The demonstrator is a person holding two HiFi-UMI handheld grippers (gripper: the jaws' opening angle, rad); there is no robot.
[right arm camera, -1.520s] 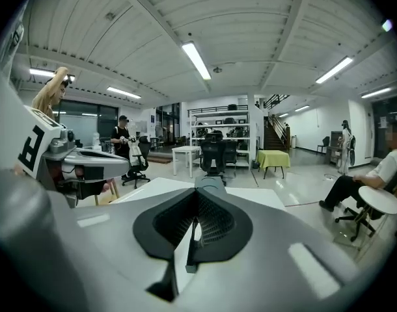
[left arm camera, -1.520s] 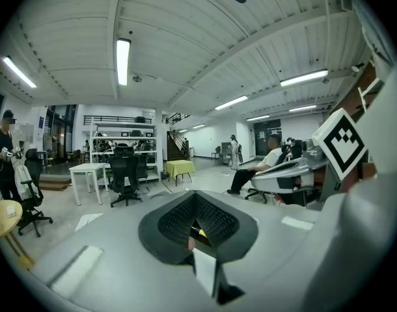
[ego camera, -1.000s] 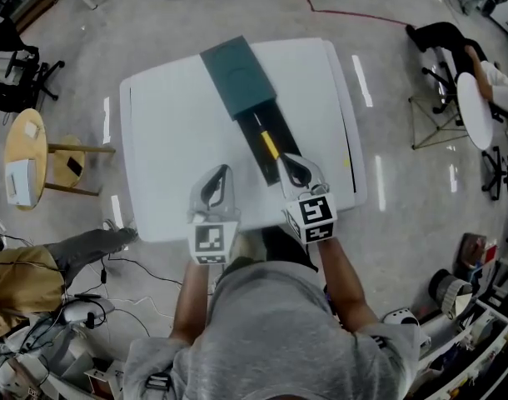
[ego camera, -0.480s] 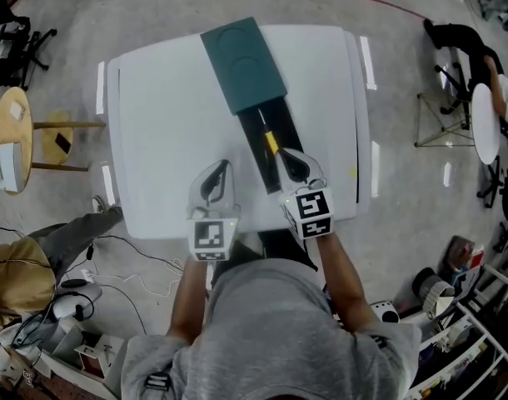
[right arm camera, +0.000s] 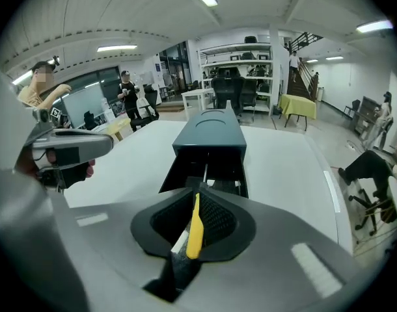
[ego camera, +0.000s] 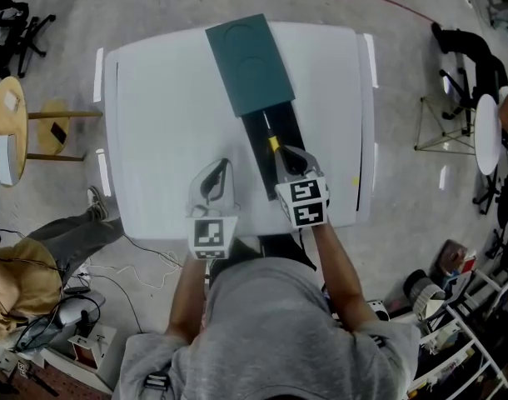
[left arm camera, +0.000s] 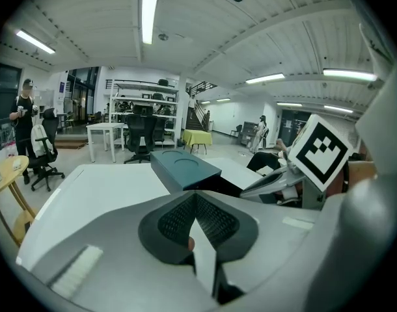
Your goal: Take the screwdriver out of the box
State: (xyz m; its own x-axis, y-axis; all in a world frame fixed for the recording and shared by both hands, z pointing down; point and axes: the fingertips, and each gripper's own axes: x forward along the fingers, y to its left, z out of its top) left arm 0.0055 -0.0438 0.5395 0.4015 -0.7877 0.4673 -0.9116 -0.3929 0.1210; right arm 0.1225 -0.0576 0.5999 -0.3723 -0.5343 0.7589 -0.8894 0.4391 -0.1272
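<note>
Room: open workshop space with a pale shiny floor, black office chairs, a round wooden side table (ego camera: 17,127) off to the left, and cables on the floor near the person.
Head view, table: a big white rectangular table (ego camera: 171,115), with only the box on it as far as I can see.
Head view, box: a dark teal rectangular box (ego camera: 248,65) lies flat, with its black inner tray (ego camera: 281,127) standing out of it toward the person.
Head view, screwdriver: the yellow-handled screwdriver (ego camera: 273,145) lies in that tray, long axis along the tray, handle end toward the person.
Head view, tongs: the right gripper (ego camera: 289,155) sits over the tray's near end, with the handle just past its tips. The left gripper (ego camera: 221,168) is over bare table to the left, apart from the tray. So the right one is clearly nearer.
Left gripper view: jaws together with nothing in them, just a sliver of white table showing through. The box is ahead and a bit right.
Right gripper view: jaws nearly together, with the yellow handle showing in the thin slit between them. The thin metal shaft (right arm camera: 205,169) runs straight ahead into the tray. To me the handle looks like it's lying below the jaws, not pinched.
Next move, my guess: the handle already lines up with the way the right gripper points, so the jaws need to spread and then drop over it.
</note>
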